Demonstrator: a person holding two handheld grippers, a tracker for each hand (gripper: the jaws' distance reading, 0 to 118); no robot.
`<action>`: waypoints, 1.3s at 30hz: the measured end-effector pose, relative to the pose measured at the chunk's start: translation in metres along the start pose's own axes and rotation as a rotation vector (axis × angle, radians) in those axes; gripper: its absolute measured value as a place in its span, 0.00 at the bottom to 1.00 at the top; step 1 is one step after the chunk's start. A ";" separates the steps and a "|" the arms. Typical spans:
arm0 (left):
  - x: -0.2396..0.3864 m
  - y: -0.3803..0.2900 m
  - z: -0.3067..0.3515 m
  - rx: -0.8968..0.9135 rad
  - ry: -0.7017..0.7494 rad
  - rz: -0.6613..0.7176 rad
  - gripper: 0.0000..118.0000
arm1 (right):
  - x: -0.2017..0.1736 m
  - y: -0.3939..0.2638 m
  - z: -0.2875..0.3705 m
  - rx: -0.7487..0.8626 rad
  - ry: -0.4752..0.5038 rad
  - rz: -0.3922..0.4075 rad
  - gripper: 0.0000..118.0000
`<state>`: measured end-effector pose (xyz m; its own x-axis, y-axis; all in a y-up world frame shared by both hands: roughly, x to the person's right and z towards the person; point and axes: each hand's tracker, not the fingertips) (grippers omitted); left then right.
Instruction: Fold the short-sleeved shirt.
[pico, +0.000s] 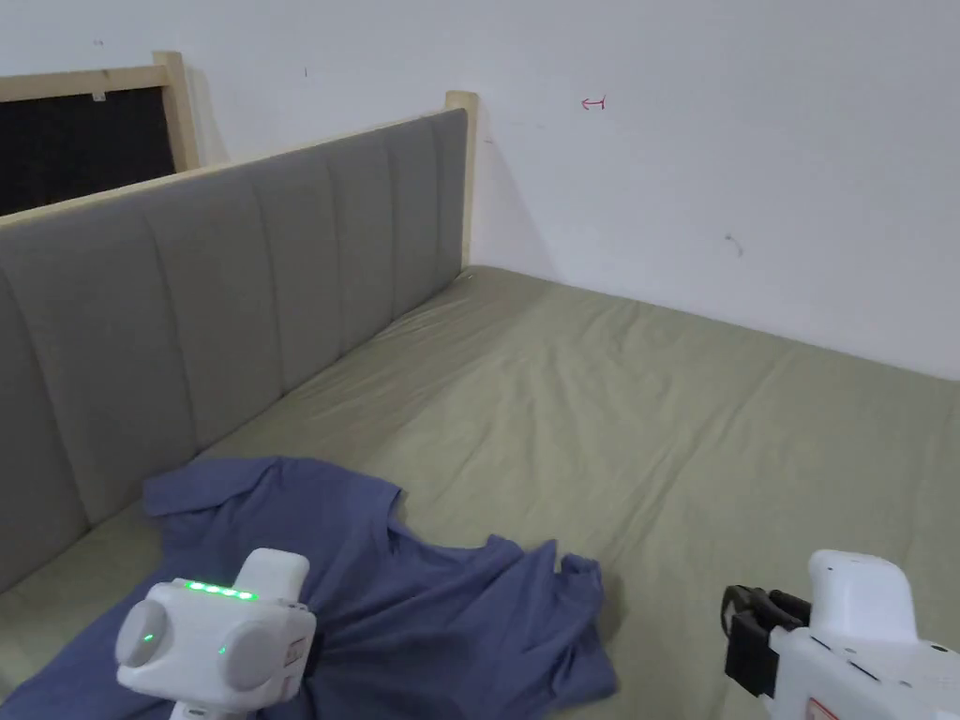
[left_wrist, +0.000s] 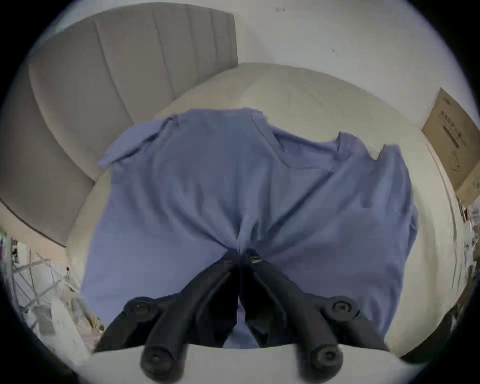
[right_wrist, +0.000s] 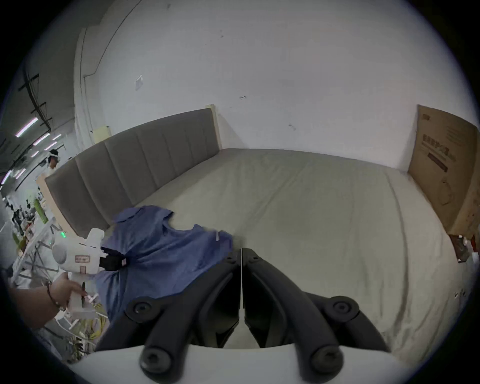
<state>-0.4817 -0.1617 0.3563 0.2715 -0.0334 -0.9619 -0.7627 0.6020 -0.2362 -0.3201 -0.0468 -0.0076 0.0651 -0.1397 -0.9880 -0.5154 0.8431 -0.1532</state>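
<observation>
A blue short-sleeved shirt (pico: 422, 600) lies crumpled on the bed near the headboard, one sleeve spread toward it. In the left gripper view the shirt (left_wrist: 233, 181) spreads out ahead and my left gripper (left_wrist: 244, 256) is shut on a pinched ridge of its cloth, with folds radiating from the tips. The head view shows that gripper's white body (pico: 216, 642) over the shirt's near part. My right gripper (right_wrist: 241, 253) is shut with nothing between its jaws. It hovers over the bare sheet just right of the shirt (right_wrist: 161, 249), at the lower right of the head view (pico: 741, 609).
An olive sheet (pico: 656, 422) covers the bed, with open room to the right and back. A grey padded headboard (pico: 234, 300) runs along the left and a white wall along the back. A cardboard box (right_wrist: 446, 166) stands at the bed's right end. A person (right_wrist: 52, 161) stands far off.
</observation>
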 end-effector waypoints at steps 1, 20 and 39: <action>-0.003 -0.001 0.014 0.037 -0.040 0.012 0.02 | 0.000 -0.001 0.002 0.000 0.000 0.003 0.00; 0.190 0.122 0.307 0.631 -0.545 -0.176 0.02 | 0.080 0.004 0.144 0.195 -0.081 -0.211 0.00; 0.478 0.014 0.094 -0.325 -0.773 -0.287 0.26 | 0.227 -0.096 0.266 0.145 -0.485 -0.397 0.00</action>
<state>-0.3074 -0.0943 -0.0938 0.7090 0.4707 -0.5251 -0.7013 0.3925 -0.5950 -0.0284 -0.0214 -0.2216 0.6233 -0.2335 -0.7463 -0.2542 0.8420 -0.4758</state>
